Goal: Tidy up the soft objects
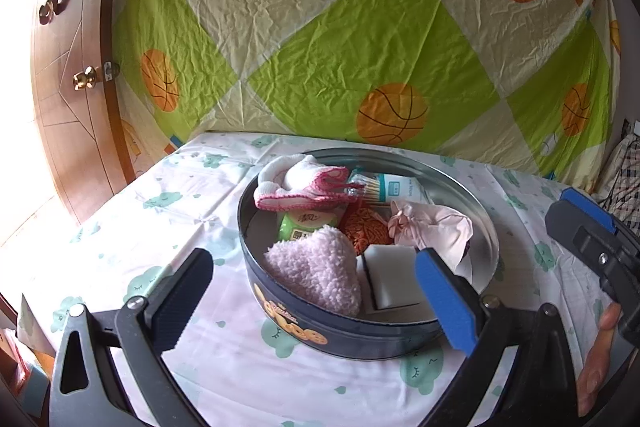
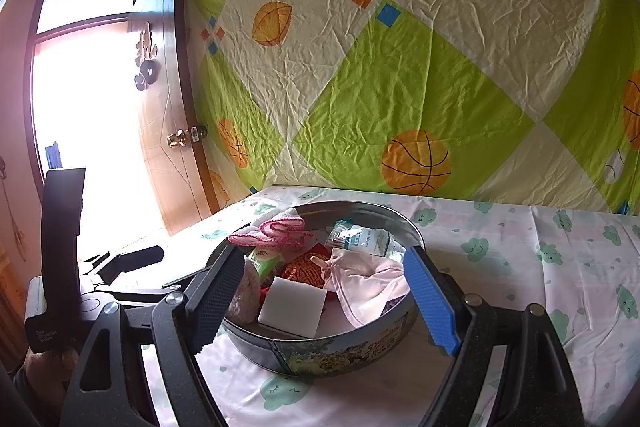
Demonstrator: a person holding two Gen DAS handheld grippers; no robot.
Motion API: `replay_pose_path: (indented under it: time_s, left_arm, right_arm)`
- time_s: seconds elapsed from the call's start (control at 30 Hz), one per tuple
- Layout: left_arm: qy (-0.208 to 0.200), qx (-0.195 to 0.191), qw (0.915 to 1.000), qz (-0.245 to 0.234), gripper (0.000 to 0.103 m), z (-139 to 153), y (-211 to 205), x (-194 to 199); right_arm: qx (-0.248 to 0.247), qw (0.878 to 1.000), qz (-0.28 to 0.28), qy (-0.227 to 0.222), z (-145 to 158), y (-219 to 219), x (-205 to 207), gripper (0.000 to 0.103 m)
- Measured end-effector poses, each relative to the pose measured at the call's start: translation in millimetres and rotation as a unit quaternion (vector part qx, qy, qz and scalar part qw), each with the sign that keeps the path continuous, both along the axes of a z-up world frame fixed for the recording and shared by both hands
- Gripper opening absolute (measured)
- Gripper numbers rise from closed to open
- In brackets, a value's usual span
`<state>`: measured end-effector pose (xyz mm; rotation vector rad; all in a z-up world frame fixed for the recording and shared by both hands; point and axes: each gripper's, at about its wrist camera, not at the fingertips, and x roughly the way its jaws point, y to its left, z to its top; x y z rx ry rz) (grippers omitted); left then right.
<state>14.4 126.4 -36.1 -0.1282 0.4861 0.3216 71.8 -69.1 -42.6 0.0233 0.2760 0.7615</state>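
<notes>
A round dark-blue tin [image 1: 280, 311] stands on the cloth-covered table. Inside lie a fluffy pink cloth [image 1: 316, 271], a white sponge block [image 1: 392, 279], a pale pink pouch with a bow [image 1: 432, 227], a white knitted piece with pink trim [image 1: 300, 183], a green packet [image 1: 304, 223] and an orange patterned item [image 1: 364, 227]. My left gripper [image 1: 314, 279] hovers just short of the tin's near wall, open and holding nothing. My right gripper [image 2: 320, 259] is open too, empty, facing the tin [image 2: 340, 355] from its right.
A pack of cotton swabs [image 1: 388, 187] lies at the tin's back. A green and cream sheet [image 1: 360, 47] hangs right behind the table. A wooden door [image 1: 76, 87] stands open at the left. The tablecloth [image 1: 180, 195] spreads around the tin.
</notes>
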Motion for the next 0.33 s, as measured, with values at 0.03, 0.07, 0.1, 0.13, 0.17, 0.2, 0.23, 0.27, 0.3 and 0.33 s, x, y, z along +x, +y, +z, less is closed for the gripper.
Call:
replay_pose_path:
  time_s: [0.03,0.07,0.1,0.13,0.17,0.2,0.23,0.27,0.3,0.33]
  left_arm:
    - [0.0,0.003,1.0,0.002,0.102,-0.3,-0.5,-0.1]
    - [0.001,0.005,1.0,0.002,0.102,-0.7,-0.6,-0.1]
    - [0.001,0.005,1.0,0.002,0.102,-0.8,-0.6,-0.2]
    - [0.0,0.004,1.0,0.002,0.102,-1.0,-0.8,-0.5]
    - [0.0,0.004,1.0,0.001,0.102,-1.0,-1.0,-0.4]
    - [0.0,0.004,1.0,0.001,0.102,-0.9,-1.3,-0.6]
    - [0.0,0.004,1.0,0.0,0.102,-0.8,-1.6,-0.7]
    - [0.0,0.003,1.0,-0.003,0.102,-0.7,-1.8,-0.7]
    - [-0.001,0.001,1.0,-0.009,0.102,-0.8,-2.4,-0.9]
    - [0.0,0.003,0.9999,-0.01,0.102,-0.8,-3.9,-1.2]
  right_arm:
    - [0.0,1.0,0.0,0.001,-0.2,0.1,0.0,0.084]
    - [0.0,1.0,0.001,0.001,-0.3,0.2,0.1,0.084]
    - [0.0,1.0,0.001,0.002,-0.5,0.1,0.1,0.084]
    - [0.0,1.0,0.001,0.002,-0.5,-0.3,0.3,0.084]
    - [0.001,1.0,0.001,0.002,-0.5,-0.3,0.3,0.084]
    - [0.001,1.0,0.001,0.002,-0.7,-0.2,0.4,0.084]
    - [0.001,1.0,0.001,0.003,-0.8,-0.1,0.5,0.084]
    - [0.001,1.0,0.001,0.002,-0.9,-0.3,0.6,0.084]
    - [0.001,1.0,0.001,0.002,-1.1,0.0,0.5,0.084]
    - [0.001,1.0,0.001,0.002,-1.0,-0.2,0.7,0.084]
